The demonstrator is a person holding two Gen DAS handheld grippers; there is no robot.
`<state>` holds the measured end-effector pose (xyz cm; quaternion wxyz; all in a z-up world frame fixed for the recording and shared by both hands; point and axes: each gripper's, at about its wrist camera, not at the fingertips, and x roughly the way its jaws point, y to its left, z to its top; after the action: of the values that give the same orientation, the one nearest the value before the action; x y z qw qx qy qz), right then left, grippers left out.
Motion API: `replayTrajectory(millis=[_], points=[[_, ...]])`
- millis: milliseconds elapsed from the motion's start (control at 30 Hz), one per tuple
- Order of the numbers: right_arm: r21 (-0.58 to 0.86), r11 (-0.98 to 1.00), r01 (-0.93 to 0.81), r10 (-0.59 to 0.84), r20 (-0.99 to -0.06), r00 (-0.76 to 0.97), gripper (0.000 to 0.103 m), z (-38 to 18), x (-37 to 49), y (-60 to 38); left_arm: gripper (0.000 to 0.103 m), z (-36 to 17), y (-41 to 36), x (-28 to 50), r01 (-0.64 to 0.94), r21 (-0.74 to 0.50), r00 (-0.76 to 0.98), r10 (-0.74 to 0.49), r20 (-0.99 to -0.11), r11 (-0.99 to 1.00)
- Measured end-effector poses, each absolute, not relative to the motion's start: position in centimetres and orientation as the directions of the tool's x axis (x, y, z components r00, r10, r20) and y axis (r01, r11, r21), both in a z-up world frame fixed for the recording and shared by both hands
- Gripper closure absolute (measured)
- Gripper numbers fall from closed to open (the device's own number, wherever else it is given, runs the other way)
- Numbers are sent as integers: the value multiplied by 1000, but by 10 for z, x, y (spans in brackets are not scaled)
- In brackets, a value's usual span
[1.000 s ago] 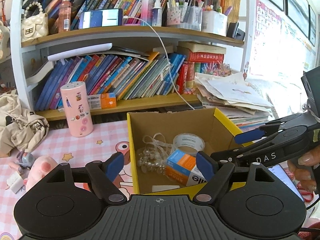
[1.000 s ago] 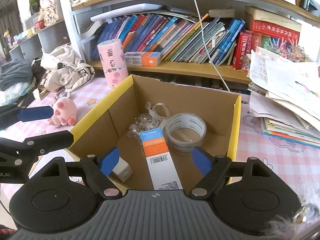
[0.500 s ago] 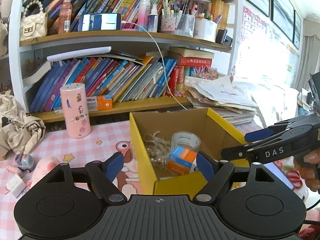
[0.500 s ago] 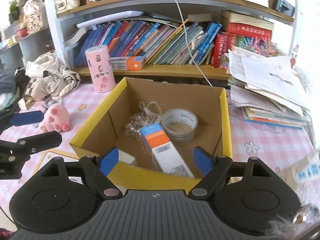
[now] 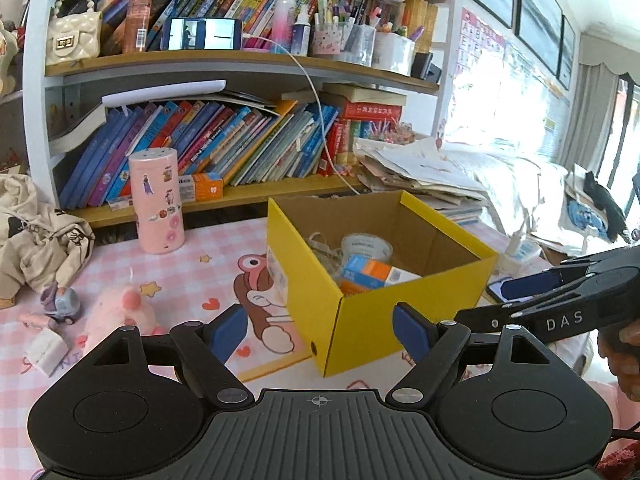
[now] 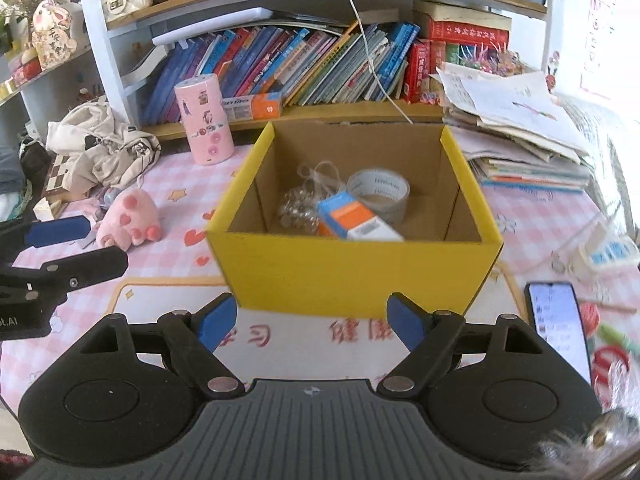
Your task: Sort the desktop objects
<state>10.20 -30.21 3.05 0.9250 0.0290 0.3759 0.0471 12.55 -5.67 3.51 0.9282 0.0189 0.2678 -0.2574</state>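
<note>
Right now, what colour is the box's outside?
Yellow; the box shows best in the right wrist view.

Pink checked desk mat (image 6: 168, 280) with stars and cartoon print. Directly on it: yellow cardboard box (image 6: 360, 268) mid-desk; pink stickered cylinder (image 6: 205, 118) near the bookshelf; pink plush toy (image 6: 128, 220), crumpled beige garment (image 6: 104, 148) at left; smartphone (image 6: 560, 328), paper stack (image 6: 520, 132) at right.
</note>
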Motion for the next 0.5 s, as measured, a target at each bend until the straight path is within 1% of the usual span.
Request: replayTrajectory(millis=[300, 500], points=[[91, 995, -30, 87, -722, 686, 19, 15, 76, -263, 21, 28, -23, 107, 507, -101, 703, -478, -527, 856], [77, 996, -39, 84, -748, 658, 19, 0, 70, -238, 21, 19, -1, 97, 465, -92, 701, -430, -569, 880]])
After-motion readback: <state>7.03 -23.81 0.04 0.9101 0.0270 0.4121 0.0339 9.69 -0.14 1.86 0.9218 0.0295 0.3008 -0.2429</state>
